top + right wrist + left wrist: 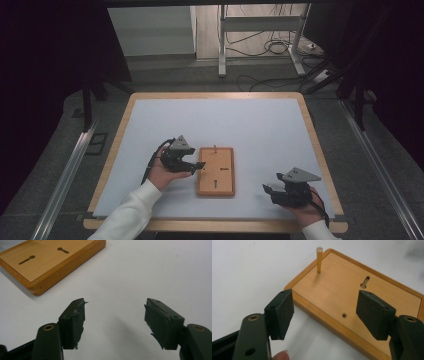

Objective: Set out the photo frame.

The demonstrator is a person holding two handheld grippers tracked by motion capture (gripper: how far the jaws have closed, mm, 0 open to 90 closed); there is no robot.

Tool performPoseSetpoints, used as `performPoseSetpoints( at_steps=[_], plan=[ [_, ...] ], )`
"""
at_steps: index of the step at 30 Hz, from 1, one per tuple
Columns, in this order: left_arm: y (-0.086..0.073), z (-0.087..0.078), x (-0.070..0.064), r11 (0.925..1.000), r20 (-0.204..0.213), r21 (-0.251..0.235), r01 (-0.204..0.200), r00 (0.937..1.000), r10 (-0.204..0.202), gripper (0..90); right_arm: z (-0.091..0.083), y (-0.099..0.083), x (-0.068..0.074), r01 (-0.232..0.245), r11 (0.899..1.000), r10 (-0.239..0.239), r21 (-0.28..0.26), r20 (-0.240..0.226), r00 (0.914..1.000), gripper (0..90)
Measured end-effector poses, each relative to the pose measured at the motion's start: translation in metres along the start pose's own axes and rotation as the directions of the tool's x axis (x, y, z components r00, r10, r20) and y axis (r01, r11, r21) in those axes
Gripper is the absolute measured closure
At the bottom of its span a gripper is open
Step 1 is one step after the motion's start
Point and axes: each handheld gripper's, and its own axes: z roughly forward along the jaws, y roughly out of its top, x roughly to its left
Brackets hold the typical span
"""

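A flat wooden board [216,171] lies on the white table mat, with keyhole slots and a thin upright wooden peg [215,148] near its far edge. My left gripper [200,166] is open at the board's left edge; in the left gripper view its jaws straddle the board [352,295] edge, with the peg [319,260] standing beyond them. My right gripper [268,190] is open and empty over the mat, right of the board and near the front edge. In the right gripper view the board [47,262] lies at the upper left, apart from the jaws.
The white mat [250,125] covers a wood-rimmed table [320,150]. Beyond the table's far edge are a metal stand's legs [222,50] and loose cables [270,47] on the floor. Metal rails [65,175] run along both sides of the table.
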Motion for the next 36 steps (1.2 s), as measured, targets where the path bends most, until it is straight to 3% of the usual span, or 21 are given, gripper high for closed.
performPoseSetpoints(
  at_steps=[7, 16, 24, 36],
  plan=[
    [0.011, 0.007, 0.0, 0.9998, 0.012, -0.012, -0.018, 0.9998, 0.018, 30.4, -0.004, -0.001, -0.005, -0.021, 1.0, 0.021, -0.011, 0.017, 0.9996, 31.5],
    [0.018, 0.015, 0.008, 0.9995, 0.027, -0.022, -0.021, 0.9994, 0.022, 30.5, -0.003, -0.002, -0.004, -0.015, 1.0, 0.015, -0.002, 0.022, 0.9996, 30.5],
    [0.03, 0.033, 0.009, 0.9994, 0.048, -0.017, -0.03, 0.9984, 0.03, 30.8, -0.001, -0.002, -0.001, 0.001, 1.0, -0.001, 0.005, 0.023, 0.9997, 29.1],
    [0.038, 0.052, 0.01, 0.9981, 0.06, 0.004, -0.061, 0.9964, 0.061, 43.3, -0.001, -0.003, 0.0, 0.01, 1.0, -0.01, 0.013, 0.024, 0.9997, 28.6]
  ],
)
